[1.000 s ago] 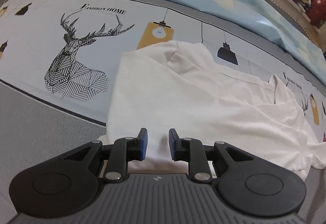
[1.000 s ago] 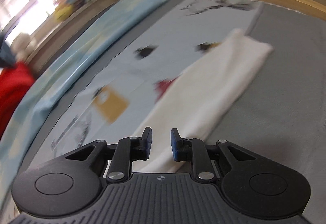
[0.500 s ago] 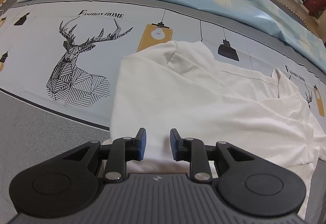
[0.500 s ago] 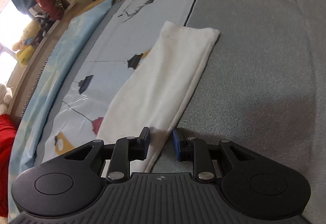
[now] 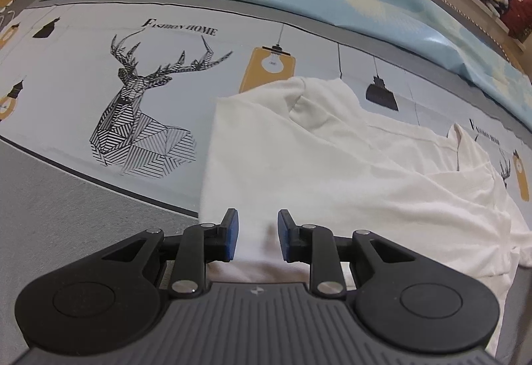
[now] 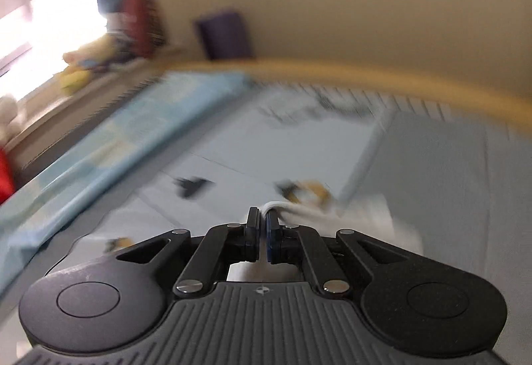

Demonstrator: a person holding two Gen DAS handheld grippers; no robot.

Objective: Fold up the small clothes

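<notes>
right tongs (image 6: 262, 227) clamped on white shirt (image 5: 332, 172) edge, lifting it to fold | left tongs (image 5: 255, 233) parted, fabric between unpinched, hovering at shirt's 6 o'clock hem | shirt spread on bed (image 5: 50, 215)

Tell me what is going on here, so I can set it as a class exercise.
A person is folding a white garment on a bed with a deer-print sheet, using two hand-held grippers. The right gripper is shut on an edge of the white cloth, in a blurred frame. The left gripper sits at the garment's near edge with cloth between its fingers, jaws apart. The garment is only partly folded.
</notes>
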